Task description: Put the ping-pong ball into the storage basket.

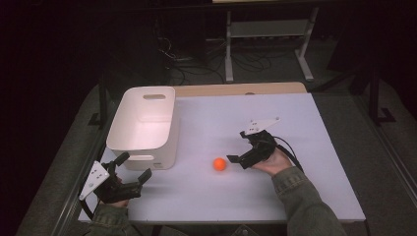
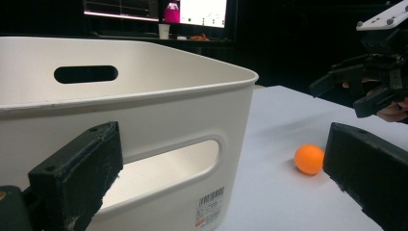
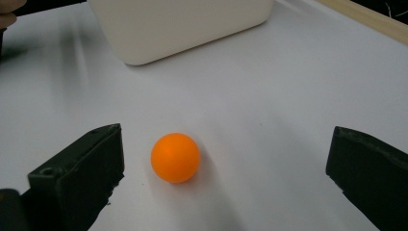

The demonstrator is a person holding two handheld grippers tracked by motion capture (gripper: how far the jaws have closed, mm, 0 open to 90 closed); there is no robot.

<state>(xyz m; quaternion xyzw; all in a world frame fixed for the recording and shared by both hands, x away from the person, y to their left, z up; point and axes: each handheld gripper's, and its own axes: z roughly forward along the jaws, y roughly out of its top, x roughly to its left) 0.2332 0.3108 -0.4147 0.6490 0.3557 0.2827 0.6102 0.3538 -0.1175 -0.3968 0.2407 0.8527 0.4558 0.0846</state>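
while lying on the white table (image 1: 305,187) near its middle, orange ball (image 1: 220,164) just left of the right gripper (image 1: 237,146), not touched by it. jaws of that gripper spread wide, holding nothing, ball close in front of the gap between them in the right gripper view. left gripper (image 1: 134,166) at the near left corner, jaws also wide apart and empty, pointed at the near wall of the white bin (image 1: 167,142). bin at far left, well apart from the ball.
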